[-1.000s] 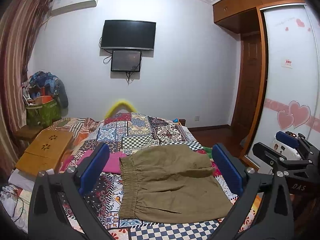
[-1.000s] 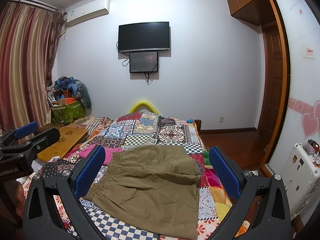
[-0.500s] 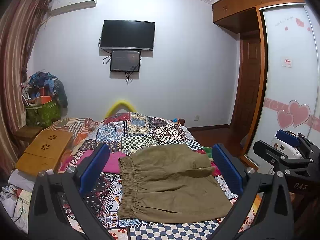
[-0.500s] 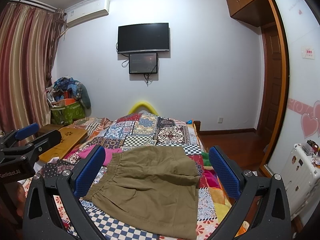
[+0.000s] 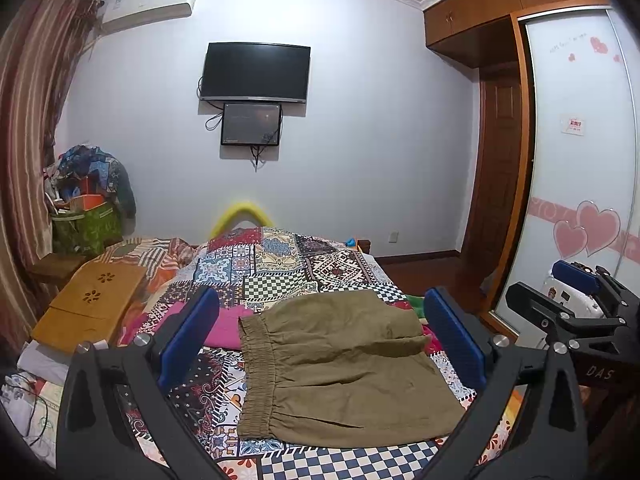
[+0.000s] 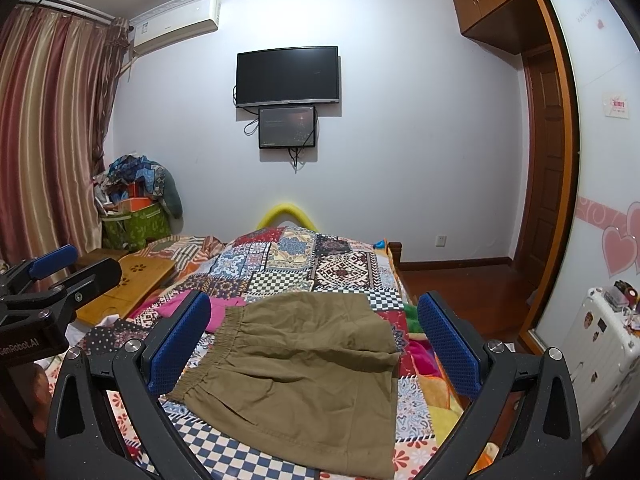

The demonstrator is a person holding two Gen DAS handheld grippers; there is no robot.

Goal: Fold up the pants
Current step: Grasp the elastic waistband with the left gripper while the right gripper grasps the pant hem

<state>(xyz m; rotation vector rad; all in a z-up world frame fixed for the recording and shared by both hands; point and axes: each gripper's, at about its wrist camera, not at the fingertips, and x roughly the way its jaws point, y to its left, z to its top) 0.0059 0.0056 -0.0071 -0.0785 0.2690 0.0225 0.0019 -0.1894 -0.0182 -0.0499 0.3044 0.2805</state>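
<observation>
Olive-brown pants point(image 5: 340, 368) lie folded flat on the patchwork bedspread point(image 5: 272, 264), elastic waistband to the left; the right wrist view shows the same pants point(image 6: 304, 376). My left gripper point(image 5: 320, 344) hovers above them, open, its blue pads wide apart and holding nothing. My right gripper point(image 6: 312, 344) is likewise open and empty above the pants. The right gripper point(image 5: 576, 300) appears at the right edge of the left wrist view. In the right wrist view the left gripper point(image 6: 52, 280) shows at the left edge.
A pink cloth point(image 5: 228, 328) lies left of the pants. A wooden lap desk point(image 5: 92, 300) sits on the bed's left side. A wardrobe with sliding doors point(image 5: 580, 160) stands right, a white suitcase point(image 6: 600, 344) beside the bed. A cluttered green bag point(image 5: 86, 228) stands by the curtain.
Both grippers have risen and drawn back very slightly; the pants lie as before. Both stay open.
</observation>
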